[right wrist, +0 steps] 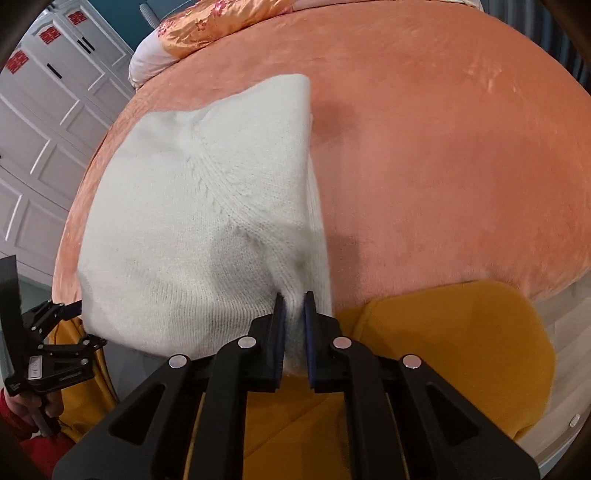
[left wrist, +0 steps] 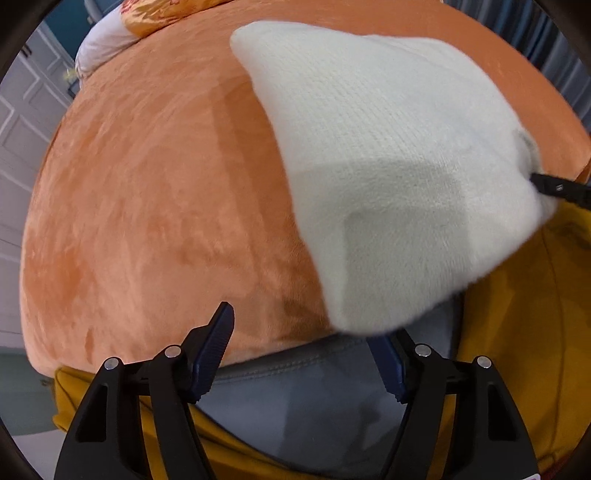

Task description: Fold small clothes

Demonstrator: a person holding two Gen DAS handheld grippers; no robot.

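Observation:
A white knitted garment [left wrist: 388, 158] lies folded on the orange bedspread [left wrist: 155, 199]; it also shows in the right wrist view [right wrist: 199, 221]. My right gripper [right wrist: 293, 299] is shut on its near edge, pinching a fold of knit, and it shows at the right edge of the left wrist view [left wrist: 543, 186]. My left gripper [left wrist: 306, 332] is open and empty; its right finger is partly hidden under the garment's near corner. In the right wrist view the left gripper [right wrist: 70, 325] sits at the garment's left corner.
A mustard-yellow garment [right wrist: 443, 343] and a grey one [left wrist: 295, 398] lie at the bed's near edge under the grippers. A floral orange pillow [right wrist: 207, 26] is at the far side. White wardrobe doors [right wrist: 48, 96] stand to the left.

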